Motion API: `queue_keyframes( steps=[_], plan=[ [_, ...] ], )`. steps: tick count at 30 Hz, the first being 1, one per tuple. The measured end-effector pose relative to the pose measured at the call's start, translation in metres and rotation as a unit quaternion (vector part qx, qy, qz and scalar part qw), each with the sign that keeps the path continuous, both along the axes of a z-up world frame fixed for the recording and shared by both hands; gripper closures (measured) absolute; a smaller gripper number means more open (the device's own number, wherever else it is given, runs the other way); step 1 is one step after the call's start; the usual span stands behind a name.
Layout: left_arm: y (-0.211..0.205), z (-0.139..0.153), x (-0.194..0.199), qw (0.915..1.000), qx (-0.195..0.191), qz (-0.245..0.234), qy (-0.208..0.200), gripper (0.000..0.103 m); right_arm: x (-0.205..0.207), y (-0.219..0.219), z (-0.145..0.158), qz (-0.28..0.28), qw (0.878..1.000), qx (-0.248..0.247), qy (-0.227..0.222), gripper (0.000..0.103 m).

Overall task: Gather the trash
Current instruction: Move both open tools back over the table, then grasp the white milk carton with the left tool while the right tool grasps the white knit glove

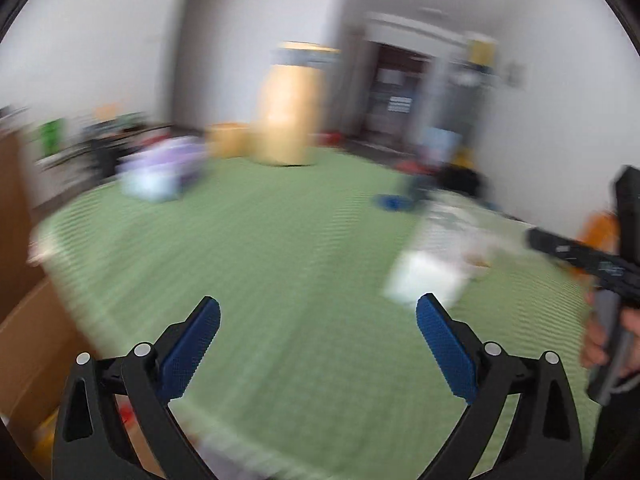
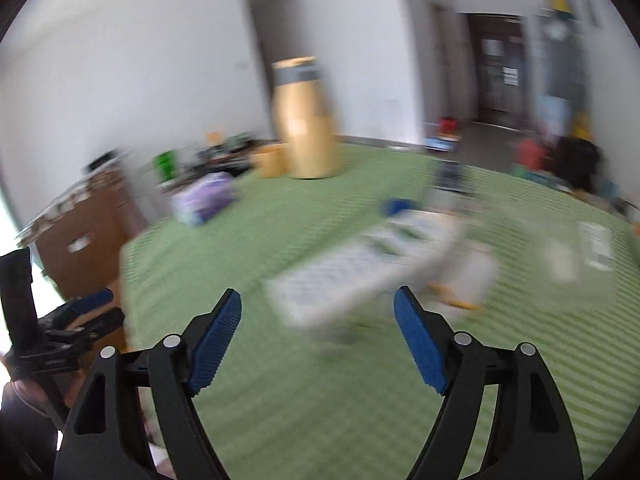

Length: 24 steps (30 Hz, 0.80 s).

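**Both grippers open and empty over the green mat**

The left gripper [image 1: 318, 320] has its blue-padded jaws spread wide with nothing between them, only green striped mat [image 1: 260, 248] showing in the gap. The right gripper [image 2: 318, 312] also stands open and holds nothing. Both views are heavily blurred.

The trash lies on the mat ahead of the grippers: a flat white printed package [image 2: 360, 264], with a smaller pale scrap with an orange edge [image 2: 468, 280] just to its right. From the left wrist the same pale litter [image 1: 432, 264] sits ahead and to the right. What the pieces are exactly cannot be told.

Farther back stand a tall tan cardboard cylinder [image 2: 306, 120] with a low tan box [image 2: 270, 164] beside it, and a purple and white bundle [image 2: 204, 200]. A brown cabinet [image 2: 84, 232] stands at the mat's left edge.
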State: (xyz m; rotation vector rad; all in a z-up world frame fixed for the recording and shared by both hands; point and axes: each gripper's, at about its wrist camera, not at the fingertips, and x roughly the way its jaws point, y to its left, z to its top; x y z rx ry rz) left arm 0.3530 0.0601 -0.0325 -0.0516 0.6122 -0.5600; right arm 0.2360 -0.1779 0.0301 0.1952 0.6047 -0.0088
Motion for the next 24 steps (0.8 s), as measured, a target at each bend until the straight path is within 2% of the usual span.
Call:
queue_keyframes(
  steps=[2, 3, 6, 9, 11, 12, 13, 16, 18, 20, 21, 24],
  plan=[
    [-0.049, -0.006, 0.015, 0.9972, -0.014, -0.073, 0.000, 0.008, -0.010, -0.033, -0.008, -0.040, 0.999, 0.007, 0.013, 0.027],
    [-0.070, -0.009, 0.022, 0.9954, -0.007, -0.095, 0.004, 0.008, -0.016, -0.051, -0.014, -0.062, 0.998, 0.011, 0.022, 0.027],
    [-0.132, -0.016, 0.042, 0.9888, 0.050, -0.141, 0.002, 0.008, -0.029, -0.084, -0.023, -0.099, 0.994, 0.019, 0.033, 0.027],
    [-0.178, -0.025, 0.057, 0.9744, 0.101, -0.201, -0.008, 0.007, -0.039, -0.105, -0.028, -0.110, 0.993, 0.024, 0.034, 0.027],
    [-0.206, -0.034, 0.069, 0.9666, 0.167, -0.192, -0.030, 0.007, -0.040, -0.113, -0.030, -0.111, 0.993, 0.024, 0.036, 0.027],
    [-0.214, -0.038, 0.075, 0.9631, 0.183, -0.196, -0.024, 0.007, -0.039, -0.115, -0.030, -0.110, 0.993, 0.023, 0.037, 0.027],
    [-0.222, -0.044, 0.084, 0.9582, 0.198, -0.206, -0.001, 0.007, -0.037, -0.115, -0.031, -0.107, 0.993, 0.023, 0.038, 0.027],
    [-0.236, -0.057, 0.105, 0.9519, 0.215, -0.212, 0.056, 0.007, -0.031, -0.116, -0.036, -0.101, 0.994, 0.023, 0.045, 0.027],
    [-0.239, -0.063, 0.118, 0.9529, 0.216, -0.194, 0.088, 0.010, -0.022, -0.114, -0.041, -0.094, 0.994, 0.028, 0.049, 0.027],
    [-0.236, -0.063, 0.126, 0.9590, 0.194, -0.181, 0.100, 0.020, -0.016, -0.111, -0.045, -0.089, 0.994, 0.031, 0.053, 0.027],
    [-0.234, -0.061, 0.126, 0.9616, 0.185, -0.178, 0.098, 0.029, -0.013, -0.109, -0.047, -0.085, 0.994, 0.034, 0.054, 0.027],
    [-0.222, -0.051, 0.118, 0.9670, 0.178, -0.162, 0.082, 0.033, -0.006, -0.103, -0.050, -0.071, 0.995, 0.037, 0.058, 0.027]
  ],
)
